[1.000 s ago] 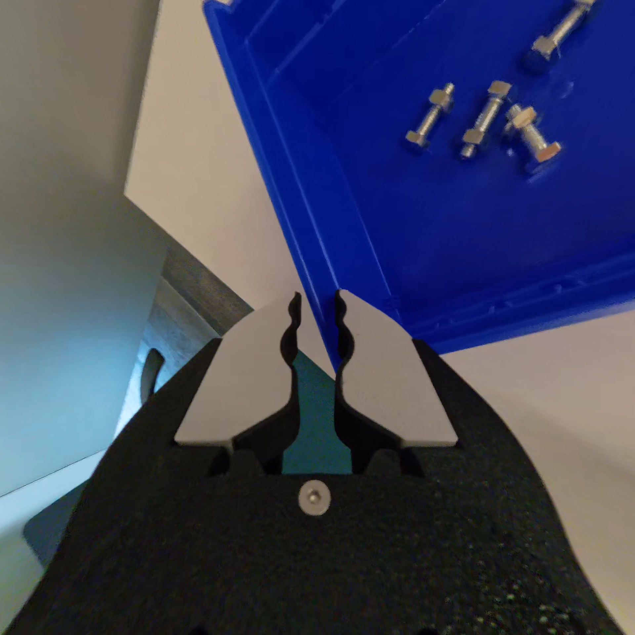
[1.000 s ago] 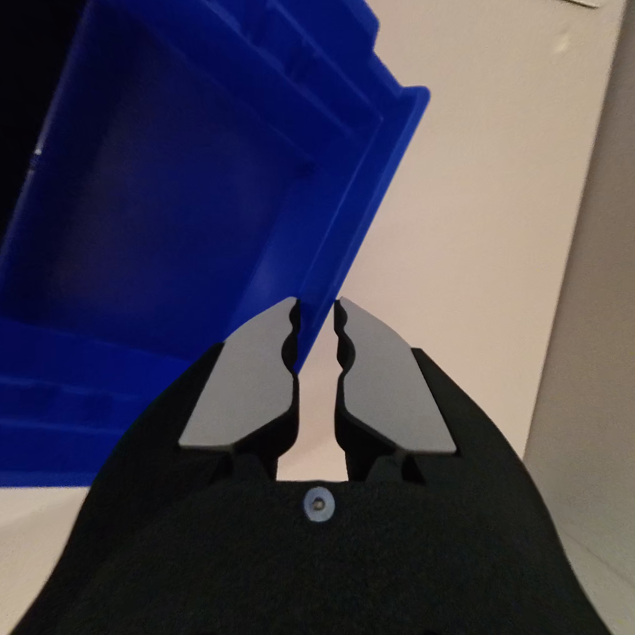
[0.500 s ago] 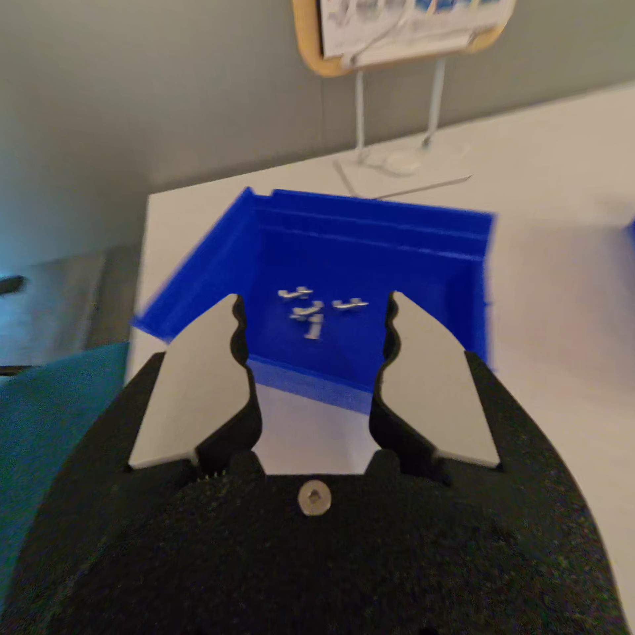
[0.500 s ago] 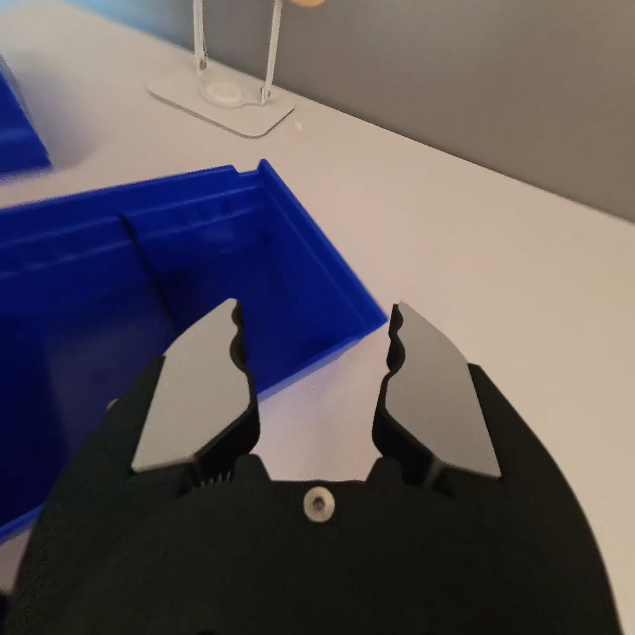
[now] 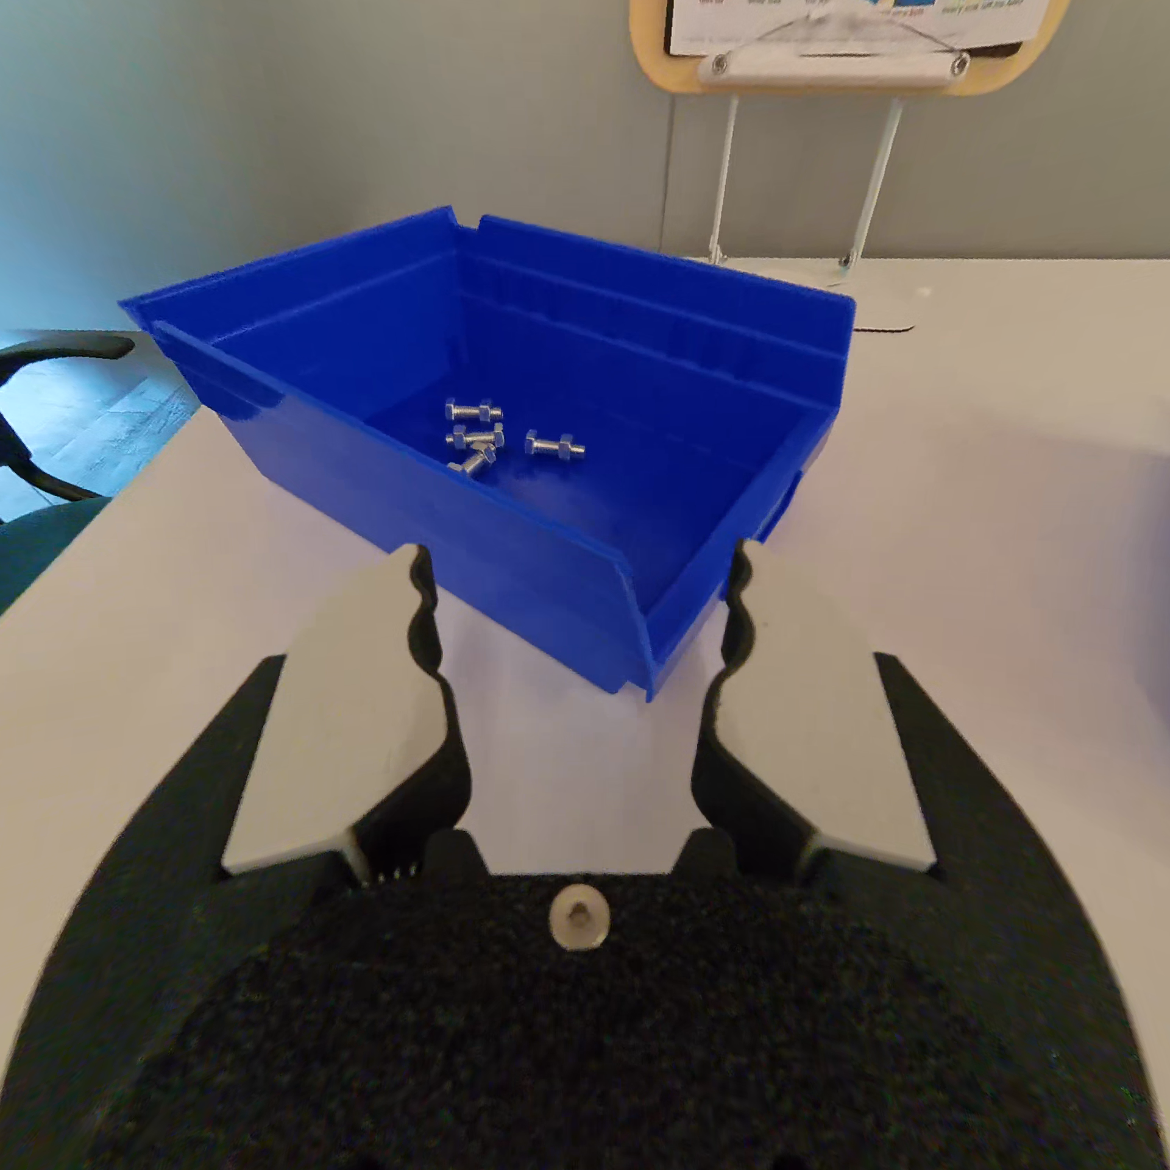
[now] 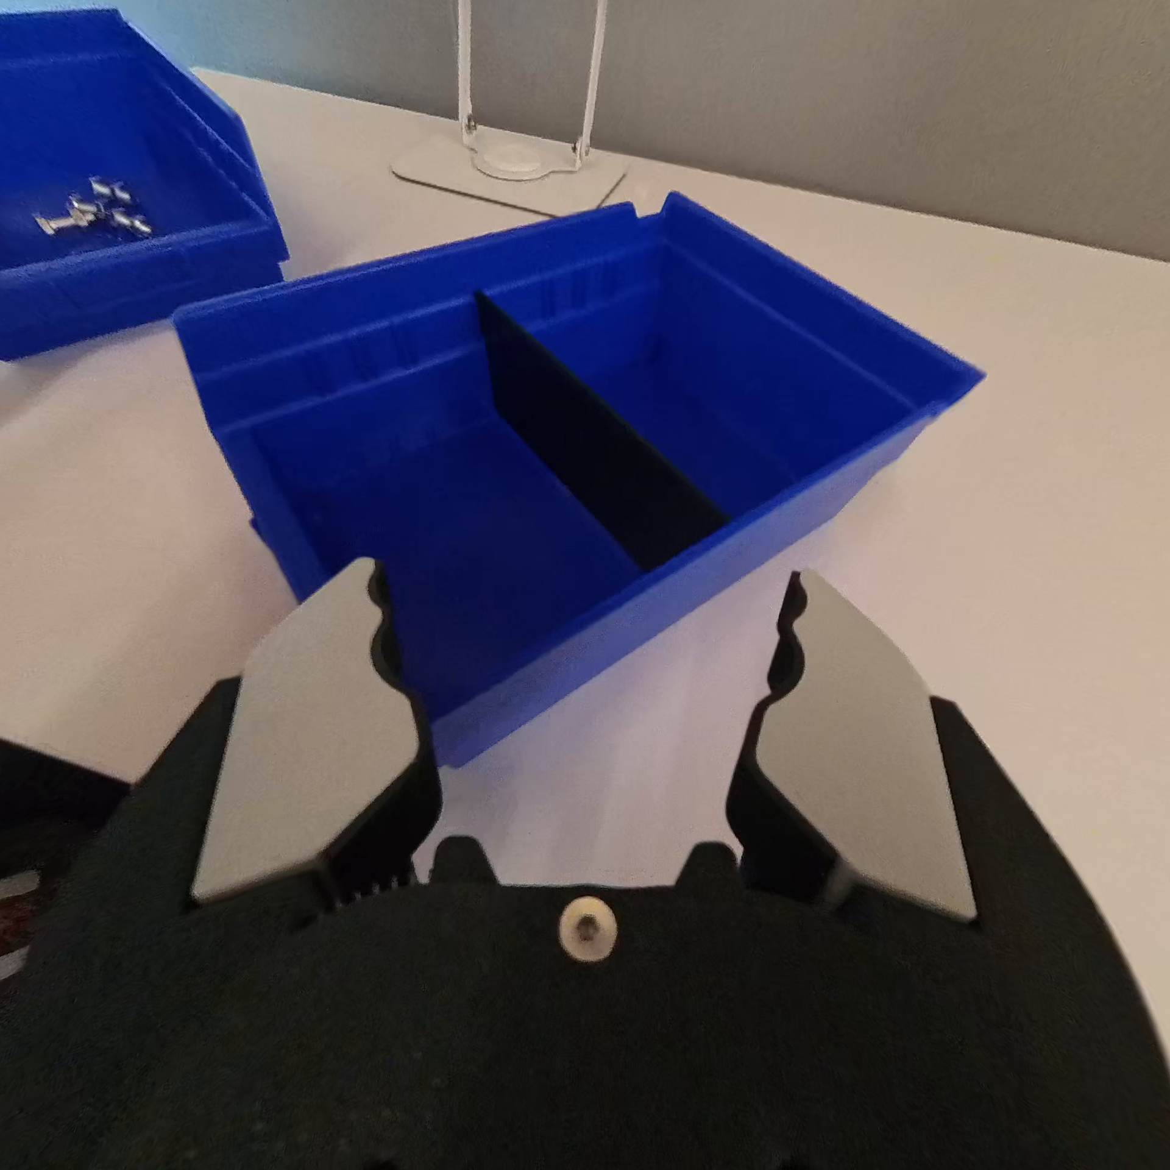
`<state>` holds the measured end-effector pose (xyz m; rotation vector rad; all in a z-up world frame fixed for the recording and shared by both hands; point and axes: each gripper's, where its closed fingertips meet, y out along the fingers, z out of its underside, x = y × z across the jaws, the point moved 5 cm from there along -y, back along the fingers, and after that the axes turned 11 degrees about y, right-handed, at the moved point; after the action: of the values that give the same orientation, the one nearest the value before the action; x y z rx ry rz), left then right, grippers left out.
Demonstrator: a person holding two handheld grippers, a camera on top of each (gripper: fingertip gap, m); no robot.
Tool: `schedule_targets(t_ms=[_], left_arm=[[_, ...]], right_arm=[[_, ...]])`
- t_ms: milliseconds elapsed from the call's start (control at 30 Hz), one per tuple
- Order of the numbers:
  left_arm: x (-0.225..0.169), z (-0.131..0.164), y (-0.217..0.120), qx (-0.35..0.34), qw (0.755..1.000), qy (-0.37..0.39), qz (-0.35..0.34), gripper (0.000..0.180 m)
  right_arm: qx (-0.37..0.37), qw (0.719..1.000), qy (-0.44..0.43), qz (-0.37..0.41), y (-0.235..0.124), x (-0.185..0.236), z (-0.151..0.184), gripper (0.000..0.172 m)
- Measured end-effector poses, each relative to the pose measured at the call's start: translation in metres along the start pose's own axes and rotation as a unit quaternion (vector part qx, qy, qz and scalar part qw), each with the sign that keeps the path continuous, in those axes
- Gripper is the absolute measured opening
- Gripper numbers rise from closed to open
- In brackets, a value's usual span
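Two blue plastic open-topped bins stand on the white bench (image 6: 949, 570): an undivided one (image 5: 392, 506) and one (image 6: 823, 506) split by one black divider panel (image 6: 589, 443) into two compartments. The undivided bin holds four silver metal bolts with nuts (image 5: 500, 437). One white metal sign stand (image 6: 513, 158) stands behind, and each of the two grippers has two grey fingers (image 5: 354, 696).

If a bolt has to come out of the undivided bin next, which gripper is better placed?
Probably the left gripper: it is open and faces the blue bin holding the bolts. The right gripper, also open, faces the divided bin.
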<state>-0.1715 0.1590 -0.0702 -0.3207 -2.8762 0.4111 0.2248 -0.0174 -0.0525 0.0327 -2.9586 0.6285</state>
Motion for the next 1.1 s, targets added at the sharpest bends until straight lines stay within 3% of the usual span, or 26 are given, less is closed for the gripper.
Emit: schedule_targets(t_ms=[200,267,300,367,600,800,1100], left_arm=[[-0.007,0.008,0.013,0.019,0.998,0.041,-0.037,0.068],[-0.003,0.015,0.015,0.024,0.997,0.052,-0.05,0.045],[-0.002,0.016,0.014,0.018,0.998,0.05,-0.046,0.043],[0.0,0.018,0.011,0.019,0.997,0.057,-0.055,0.029],[0.016,0.025,-0.002,0.022,0.996,0.064,-0.065,0.022],[0.044,0.036,-0.017,0.02,0.994,0.084,-0.061,0.016],[0.101,0.05,-0.028,-0.016,0.987,0.153,0.035,0.016]], right_arm=[[0.009,1.0,0.012,-0.013,0.01,0.007,0.027,0.103],[0.0,1.0,0.008,-0.022,0.012,0.01,0.03,0.081],[-0.006,1.0,-0.004,-0.016,0.012,0.01,0.031,0.071],[-0.016,1.0,-0.025,0.001,0.011,0.004,0.03,0.064],[-0.019,1.0,-0.011,0.007,0.015,-0.037,0.029,0.034],[-0.022,0.999,-0.015,0.026,0.024,-0.072,0.021,0.018],[-0.016,0.998,-0.047,0.028,0.041,-0.118,0.006,0.007]])
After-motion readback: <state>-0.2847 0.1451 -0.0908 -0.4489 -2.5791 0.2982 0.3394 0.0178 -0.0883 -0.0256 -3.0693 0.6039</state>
